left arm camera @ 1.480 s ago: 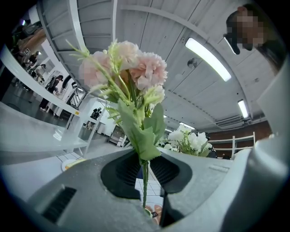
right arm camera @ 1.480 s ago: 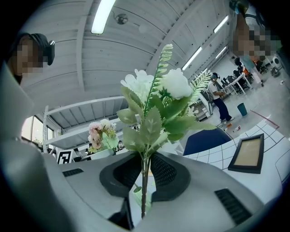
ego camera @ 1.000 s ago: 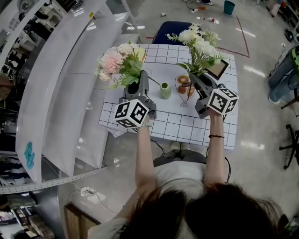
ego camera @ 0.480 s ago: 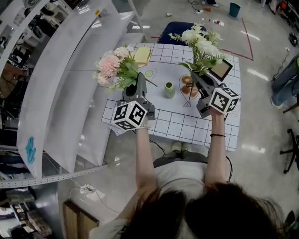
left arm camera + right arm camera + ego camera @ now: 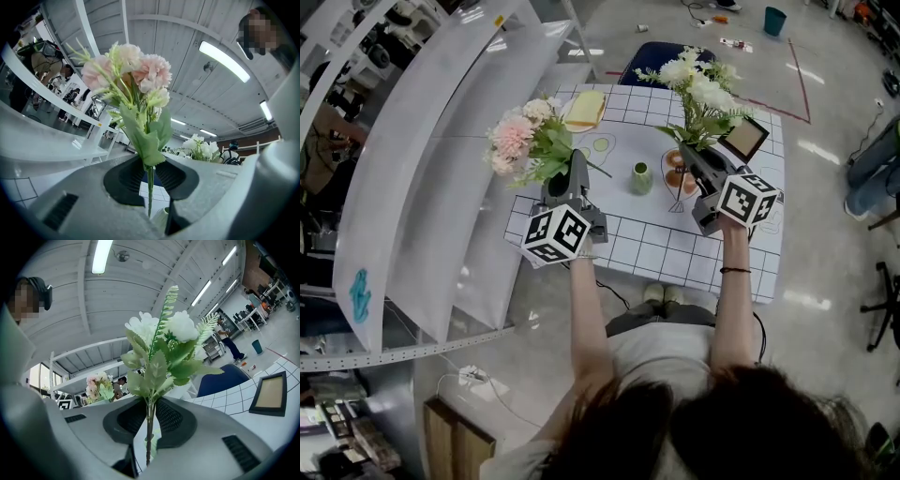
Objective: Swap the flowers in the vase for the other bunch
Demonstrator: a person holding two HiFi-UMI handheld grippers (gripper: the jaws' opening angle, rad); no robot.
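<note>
The left claw [image 5: 150, 174] has slid toward 9 o'clock, away from the vase [image 5: 642, 177], and it takes the pink bunch [image 5: 517, 141] with it. The right claw [image 5: 149, 420] has not moved.

Closest in, the person's two arms reach forward, and each hand holds a claw with a marker cube on its back. The left claw is clamped on the thin green stem of the pink bunch. The right claw is clamped on the stem of the white bunch [image 5: 698, 89]. Both bunches stand straight up with the flowers on top, so I think they are held that way to drop stem first into a vase.

The small green vase stands alone in the middle of the desk [image 5: 647, 248] and looks empty. The pink bunch is at its 9 o'clock and the white bunch is at its 2 o'clock. I guess the pink one is making room.

A brown thing [image 5: 678, 169] is partly hidden behind the right claw. The inside of the vase is too small to see. Farther back lie a yellow block [image 5: 584, 111] and a dark frame [image 5: 739, 139].
</note>
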